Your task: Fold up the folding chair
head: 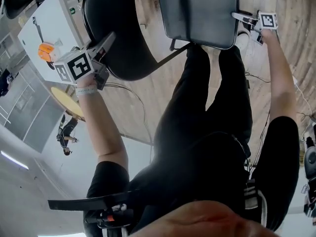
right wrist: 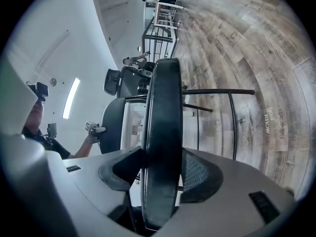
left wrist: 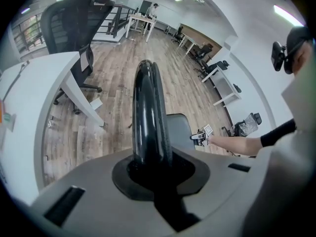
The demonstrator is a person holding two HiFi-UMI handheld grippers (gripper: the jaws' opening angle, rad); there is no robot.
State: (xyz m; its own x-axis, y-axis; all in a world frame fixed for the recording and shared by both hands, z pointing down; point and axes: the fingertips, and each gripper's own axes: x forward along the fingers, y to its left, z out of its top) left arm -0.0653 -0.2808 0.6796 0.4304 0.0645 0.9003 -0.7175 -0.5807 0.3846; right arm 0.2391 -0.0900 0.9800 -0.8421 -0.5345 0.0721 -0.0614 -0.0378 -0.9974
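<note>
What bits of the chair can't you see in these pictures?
Head view: most of the chair frame hides behind the seat and the person's legs.
Left gripper view: the backrest, clamped in the left gripper, covers most of the chair behind it.
Right gripper view: the seat, clamped in the right gripper, hides the folding joint.

Wood-plank floor (left wrist: 187, 83) bears white desk (left wrist: 39, 83), black office chair (left wrist: 74, 23); folding chair (head: 202, 14) over it (contact unclear).

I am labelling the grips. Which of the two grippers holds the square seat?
The right gripper, at the head view's right: its jaws grip the square seat by its edge, while the left gripper grips the rounded backrest.
</note>
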